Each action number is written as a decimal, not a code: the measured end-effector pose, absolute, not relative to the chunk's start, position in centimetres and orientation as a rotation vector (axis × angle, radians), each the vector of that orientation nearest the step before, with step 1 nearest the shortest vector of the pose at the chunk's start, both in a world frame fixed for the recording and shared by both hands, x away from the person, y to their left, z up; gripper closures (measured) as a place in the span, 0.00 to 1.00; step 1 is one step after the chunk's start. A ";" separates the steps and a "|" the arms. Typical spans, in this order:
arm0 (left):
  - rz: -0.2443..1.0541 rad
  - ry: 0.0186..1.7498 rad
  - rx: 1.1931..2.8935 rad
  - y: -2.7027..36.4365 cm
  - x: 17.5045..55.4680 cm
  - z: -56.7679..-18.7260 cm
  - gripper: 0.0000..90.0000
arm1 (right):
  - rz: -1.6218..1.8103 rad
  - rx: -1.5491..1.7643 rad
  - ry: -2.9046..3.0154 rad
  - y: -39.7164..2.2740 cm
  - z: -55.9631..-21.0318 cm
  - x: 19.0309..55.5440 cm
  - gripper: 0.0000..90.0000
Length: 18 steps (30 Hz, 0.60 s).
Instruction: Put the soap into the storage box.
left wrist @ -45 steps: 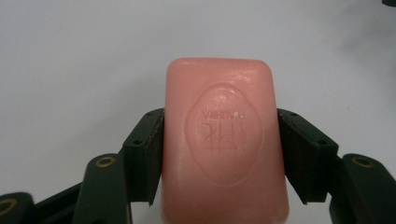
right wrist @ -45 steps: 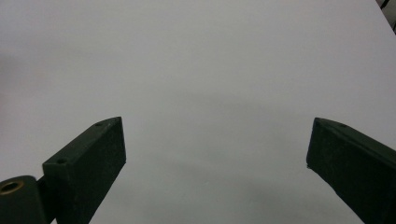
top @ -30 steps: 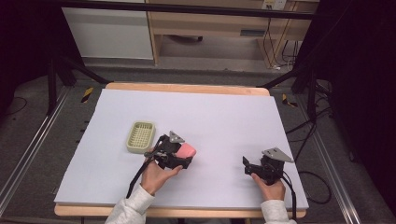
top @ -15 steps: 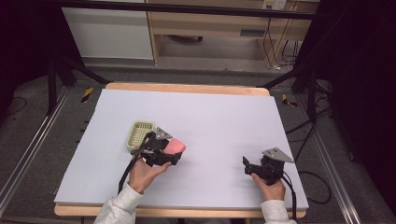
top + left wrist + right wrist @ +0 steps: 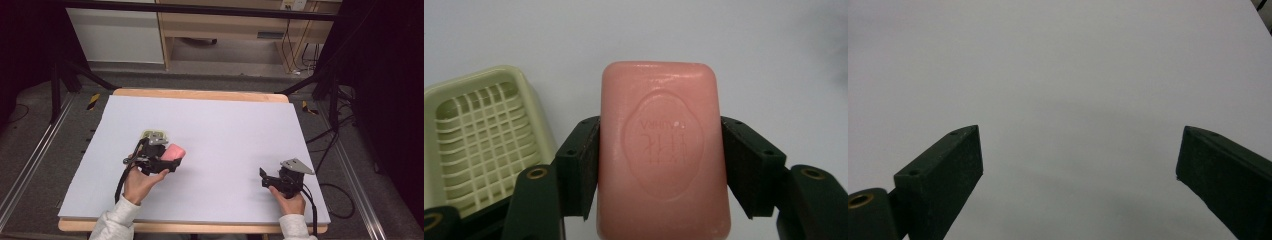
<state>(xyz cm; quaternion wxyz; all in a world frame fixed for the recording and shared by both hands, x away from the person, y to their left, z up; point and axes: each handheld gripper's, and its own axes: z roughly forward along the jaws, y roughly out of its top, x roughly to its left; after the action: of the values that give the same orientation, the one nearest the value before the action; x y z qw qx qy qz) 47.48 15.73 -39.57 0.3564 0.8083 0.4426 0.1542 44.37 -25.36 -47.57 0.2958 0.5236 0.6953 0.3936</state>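
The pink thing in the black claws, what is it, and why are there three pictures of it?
That pink thing is a bar of soap. No robot here: a person sits at a table covered in white and holds a grabbing tool in each hand. One picture comes from a camera up high, looking down. The other two come from little cameras riding on the tools, looking along their black fingers. The left gripper has its fingers squeezed on the sides of the soap. Next to it lies a pale green soap dish with a grid bottom, empty. The right gripper rests near the table's right corner, fingers wide apart, holding nothing.
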 end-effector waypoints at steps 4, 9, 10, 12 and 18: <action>0.412 1.164 2.067 16.7 47.7 -39.3 0.41 | 1.047 1.391 1.851 -25.4 -47.6 44.4 0.06; 0.429 1.190 2.039 18.0 48.1 -38.9 0.41 | 1.050 1.394 1.850 -25.4 -47.6 44.4 0.06; 0.431 1.192 2.037 18.2 48.1 -38.8 0.41 | 1.050 1.391 1.849 -25.4 -47.6 44.4 0.06; 0.434 1.205 2.022 18.6 48.2 -38.7 0.41 | 1.048 1.384 1.845 -25.4 -47.6 44.4 0.06; 0.448 1.233 2.002 19.9 48.5 -38.5 0.41 | 1.051 1.389 1.848 -25.3 -47.6 44.4 0.06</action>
<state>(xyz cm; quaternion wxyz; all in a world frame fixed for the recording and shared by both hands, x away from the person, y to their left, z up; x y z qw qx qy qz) 48.50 19.86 -38.51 0.3653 0.7787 0.4794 0.1744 44.37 -25.34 -47.62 0.2966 0.5225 0.6949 0.3952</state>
